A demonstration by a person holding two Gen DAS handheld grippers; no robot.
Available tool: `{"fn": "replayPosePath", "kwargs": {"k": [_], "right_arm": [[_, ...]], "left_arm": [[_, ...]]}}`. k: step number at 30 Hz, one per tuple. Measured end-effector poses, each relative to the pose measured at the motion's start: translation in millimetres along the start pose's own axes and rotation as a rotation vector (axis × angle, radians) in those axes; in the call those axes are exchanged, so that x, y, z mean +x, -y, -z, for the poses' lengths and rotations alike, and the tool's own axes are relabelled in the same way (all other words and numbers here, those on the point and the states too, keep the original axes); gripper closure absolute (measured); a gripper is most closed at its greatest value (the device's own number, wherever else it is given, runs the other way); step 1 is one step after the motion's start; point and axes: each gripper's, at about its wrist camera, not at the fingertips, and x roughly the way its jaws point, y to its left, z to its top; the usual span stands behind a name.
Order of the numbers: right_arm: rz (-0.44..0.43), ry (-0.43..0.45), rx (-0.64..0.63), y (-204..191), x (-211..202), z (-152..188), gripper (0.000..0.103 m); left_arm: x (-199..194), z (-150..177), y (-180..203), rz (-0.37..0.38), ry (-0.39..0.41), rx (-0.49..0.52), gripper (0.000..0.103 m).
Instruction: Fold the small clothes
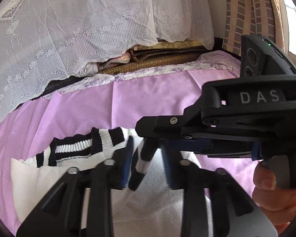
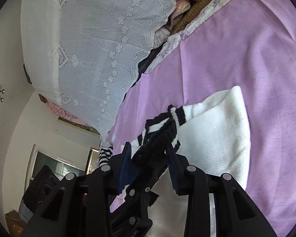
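Observation:
A small white knit garment (image 1: pixel 152 201) with black-and-white striped ribbed trim (image 1: pixel 73 150) lies on the lilac cloth (image 1: pixel 148 102). My left gripper (image 1: pixel 148 164) stands over it with a striped cuff (image 1: pixel 142 164) between its blue pads, jaws apart. My right gripper (image 1: pixel 187 136) reaches in from the right, crossing just above the left one. In the right wrist view the right gripper (image 2: pixel 151 164) has black ribbed trim (image 2: pixel 155 148) between its pads, and the white body (image 2: pixel 217 138) lies to the right. Whether either pair of pads pinches the fabric is unclear.
A white lace curtain (image 1: pixel 59 39) hangs behind the bed, over stacked mats and bedding (image 1: pixel 148 59). A brick-pattern wall (image 1: pixel 246 15) is at the back right. A hand (image 1: pixel 276 187) holds the right gripper's handle. A window (image 2: pixel 55 167) shows in the right wrist view.

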Motion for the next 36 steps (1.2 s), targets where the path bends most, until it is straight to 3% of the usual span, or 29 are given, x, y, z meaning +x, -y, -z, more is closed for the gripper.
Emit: {"fn": "replayPosePath", "kwargs": {"k": [1, 2, 7, 10, 12, 17, 20, 24, 26, 27, 30, 31, 36], "right_arm": [[0.034, 0.003, 0.023, 11.2, 1.4, -0.2, 0.066], [0.063, 0.004, 0.051, 22.6, 2.3, -2.0, 0.066], [0.127, 0.03, 0.089, 45.4, -0.8, -2.5, 0.071], [0.254, 0.108, 0.017, 33.0, -10.8, 0.9, 0.071], [0.292, 0.148, -0.075, 14.1, -15.7, 5.9, 0.071], [0.194, 0.031, -0.223, -24.7, 5.0, 33.0, 0.071], [0.254, -0.029, -0.238, -18.1, 27.6, 43.1, 0.071], [0.272, -0.038, -0.202, 9.9, 30.2, 39.9, 0.101], [0.248, -0.044, -0.178, 19.7, 27.4, 37.5, 0.103], [0.231, -0.043, -0.163, 23.2, 26.3, 37.9, 0.103], [0.262, -0.027, -0.189, 16.9, 23.3, 41.6, 0.103], [0.287, -0.011, -0.211, 9.7, 20.9, 43.7, 0.097], [0.279, 0.045, -0.323, -34.3, 24.4, 39.2, 0.097]], "left_arm": [[0.9, 4.8, -2.4, 0.002, -0.004, -0.01, 0.045], [-2.1, 10.0, -6.5, 0.007, -0.001, -0.016, 0.04], [-39.0, 22.0, -59.3, 0.006, 0.027, -0.107, 0.029], [-58.4, 26.7, -103.0, -0.051, 0.026, -0.175, 0.028], [-69.3, 31.3, -129.4, -0.069, 0.03, -0.233, 0.028], [-65.2, 49.7, -177.7, -0.118, -0.04, -0.303, 0.025], [-50.3, 67.2, -207.4, -0.15, -0.106, -0.37, 0.025], [-27.5, 103.1, -252.2, -0.262, -0.223, -0.468, 0.024], [-25.4, 116.9, -278.2, -0.154, -0.223, -0.606, 0.021], [-28.8, 115.7, -282.6, -0.149, -0.212, -0.623, 0.021], [-34.4, 113.4, -276.8, -0.185, -0.216, -0.593, 0.026], [-40.1, 110.3, -274.2, -0.183, -0.196, -0.588, 0.026], [-63.7, 74.6, -262.8, -0.078, -0.044, -0.555, 0.026]]}}
